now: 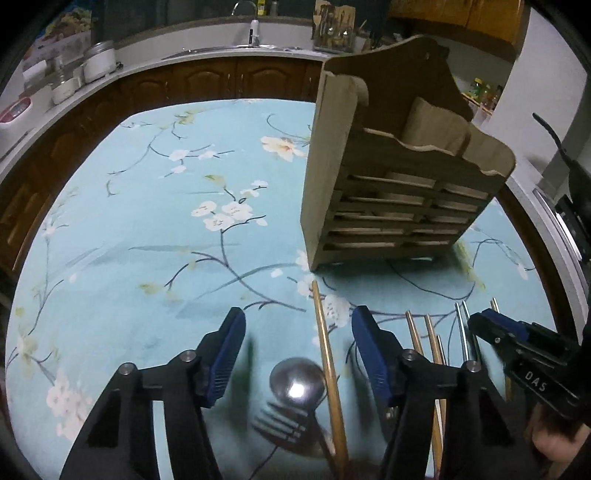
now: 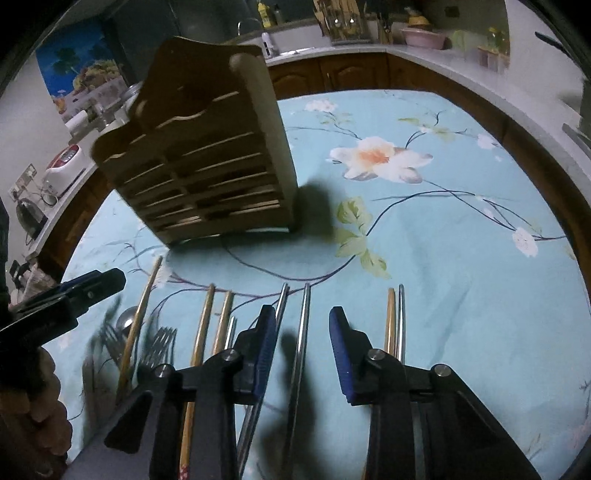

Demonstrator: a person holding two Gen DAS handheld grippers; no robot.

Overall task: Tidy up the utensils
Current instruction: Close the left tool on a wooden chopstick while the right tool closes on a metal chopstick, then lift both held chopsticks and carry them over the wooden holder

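A wooden slatted utensil holder [image 1: 391, 177] stands upright on the floral tablecloth; it also shows in the right wrist view [image 2: 207, 162]. Utensils lie in a row in front of it. My left gripper [image 1: 297, 321] is open above a metal spoon [image 1: 295, 380], a fork [image 1: 280, 421] and a wooden chopstick [image 1: 327, 354]. My right gripper [image 2: 303, 319] is open, its jaws on either side of a metal chopstick [image 2: 301, 339]. More wooden chopsticks [image 2: 205, 332] and a fork [image 2: 159, 345] lie to its left, and a wood and metal pair [image 2: 395, 321] to its right.
The light blue floral tablecloth [image 2: 443, 229] covers the table. A kitchen counter with a sink [image 1: 243, 44], jars and a knife rack [image 1: 332, 33] curves behind. The right gripper shows at the right edge of the left wrist view [image 1: 517, 339].
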